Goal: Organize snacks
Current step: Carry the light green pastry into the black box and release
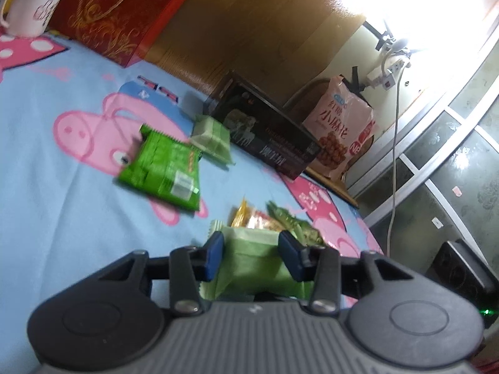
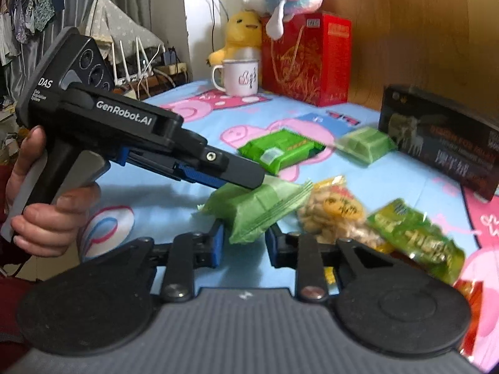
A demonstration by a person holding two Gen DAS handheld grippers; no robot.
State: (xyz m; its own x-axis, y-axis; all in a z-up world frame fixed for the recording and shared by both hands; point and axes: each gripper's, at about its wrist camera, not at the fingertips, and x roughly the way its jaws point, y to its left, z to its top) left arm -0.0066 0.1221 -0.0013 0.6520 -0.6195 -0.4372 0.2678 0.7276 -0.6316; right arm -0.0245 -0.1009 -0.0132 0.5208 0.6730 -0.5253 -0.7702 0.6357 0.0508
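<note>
Left claw [image 1: 251,255] clamped on a pale green packet [image 1: 255,268]; right claw [image 2: 244,241] parted beneath it.

The packet [image 2: 255,208] hangs just above the blue cartoon sheet [image 1: 46,187]. Beside it lie a peanut bag [image 2: 336,215] and a green snack bag [image 2: 418,237]; farther off, a bright green packet [image 1: 162,171], a dark box [image 1: 265,134], red gift bag [image 2: 307,59] and mug [image 2: 238,74]. A hand [image 2: 40,212] grips the left handle.

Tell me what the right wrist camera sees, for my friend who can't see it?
The left hand-held gripper holds a pale green snack packet above a blue pig-print cloth. More snack packs, a dark box and a white mug lie around it.
</note>
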